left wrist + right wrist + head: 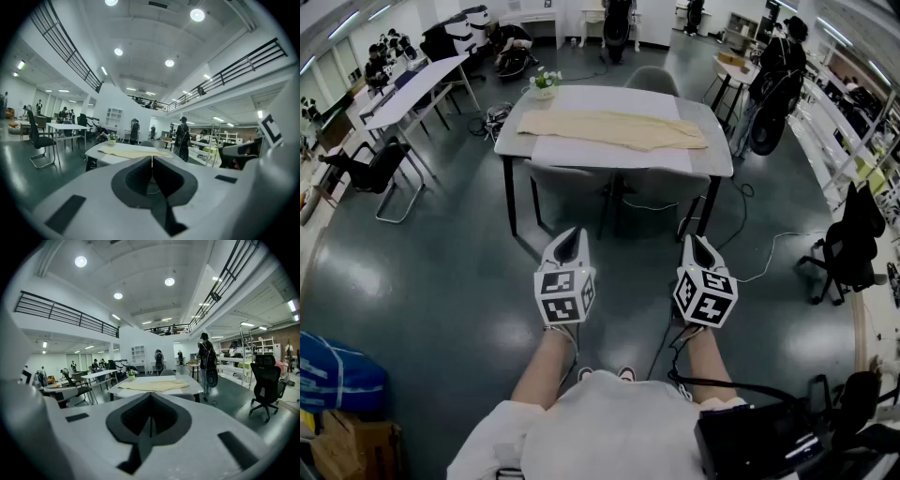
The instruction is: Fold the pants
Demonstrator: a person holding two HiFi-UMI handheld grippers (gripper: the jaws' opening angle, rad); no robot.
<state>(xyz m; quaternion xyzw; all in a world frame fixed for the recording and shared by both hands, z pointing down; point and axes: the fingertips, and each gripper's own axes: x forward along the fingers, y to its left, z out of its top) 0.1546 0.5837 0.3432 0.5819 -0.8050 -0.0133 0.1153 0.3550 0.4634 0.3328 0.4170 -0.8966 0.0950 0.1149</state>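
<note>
- Jaws of my left gripper (571, 236) sit pressed together — nothing between them.
- Pants (614, 129) lie spread flat on the white table (581, 97), well ahead of my 2 tools.
- Right gripper (697, 244) — jaws likewise closed, holding nothing.

Matt cream cloth pants (614, 129); smooth pale table (609, 161); glossy, light-reflecting dark floor (441, 281)

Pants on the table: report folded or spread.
Spread: the pants lie flat at full length along the table, no crosswise fold.
</note>
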